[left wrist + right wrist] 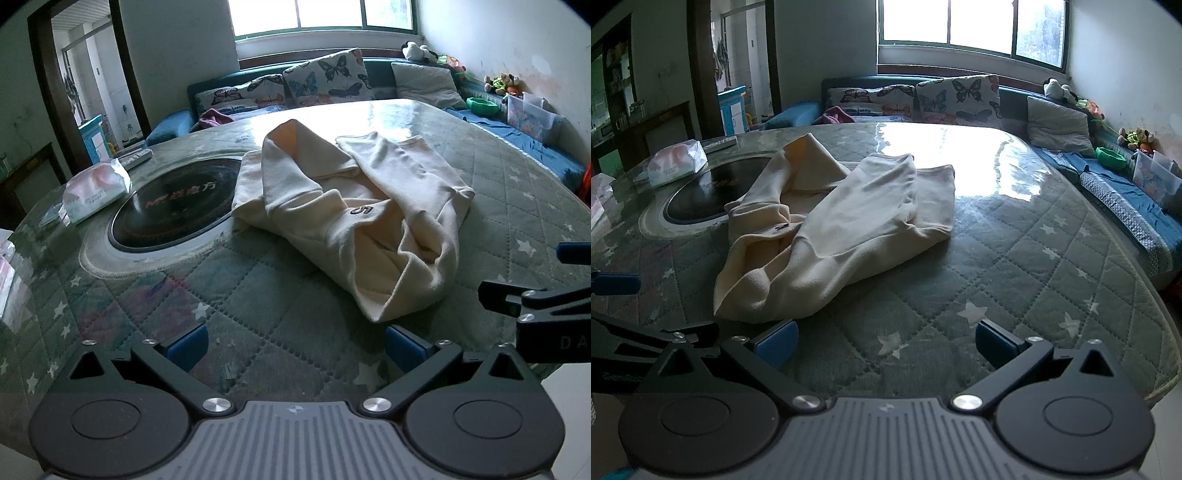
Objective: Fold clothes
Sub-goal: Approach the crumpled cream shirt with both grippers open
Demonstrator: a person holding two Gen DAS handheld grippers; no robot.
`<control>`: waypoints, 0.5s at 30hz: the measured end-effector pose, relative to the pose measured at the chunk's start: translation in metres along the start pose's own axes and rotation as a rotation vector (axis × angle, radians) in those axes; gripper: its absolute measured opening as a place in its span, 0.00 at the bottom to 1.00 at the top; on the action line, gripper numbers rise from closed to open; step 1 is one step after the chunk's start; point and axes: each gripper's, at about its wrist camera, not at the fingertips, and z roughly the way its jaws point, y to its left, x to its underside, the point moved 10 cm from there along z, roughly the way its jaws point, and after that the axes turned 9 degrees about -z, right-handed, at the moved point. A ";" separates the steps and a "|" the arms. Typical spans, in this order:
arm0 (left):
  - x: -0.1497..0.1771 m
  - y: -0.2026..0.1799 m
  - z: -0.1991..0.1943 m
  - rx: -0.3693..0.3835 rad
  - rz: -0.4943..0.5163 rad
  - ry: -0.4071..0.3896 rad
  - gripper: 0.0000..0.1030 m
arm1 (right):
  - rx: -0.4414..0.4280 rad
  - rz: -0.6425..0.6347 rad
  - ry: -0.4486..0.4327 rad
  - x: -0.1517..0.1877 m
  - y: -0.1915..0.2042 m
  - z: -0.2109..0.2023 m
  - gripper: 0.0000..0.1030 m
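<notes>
1. Cream garment (354,218): lies crumpled and loosely heaped on the tabletop (498,221), which carries a green quilted cover with white stars under a glossy sheet. A small dark "5" mark shows on one fold in the left wrist view
2. Garment position: its far left part overlaps the rim of the round black cooktop (177,206) set into the tabletop; its near end points toward both grippers
3. Left gripper (295,345): released, blue-padded fingers spread wide, nothing between them, just short of the garment's near edge
4. Right gripper (886,343): released, fingers spread wide and empty; its left pad sits just beside the garment's near hem; contact cannot be told
5. Pack of tissues (96,192): rests at the left of the cooktop, apart from the garment
6. Background: butterfly-print cushions (956,98) along a blue sofa below a window
</notes>
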 end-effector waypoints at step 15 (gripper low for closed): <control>-0.004 0.001 0.003 -0.006 0.004 0.006 1.00 | -0.011 -0.003 -0.002 -0.005 0.002 0.002 1.00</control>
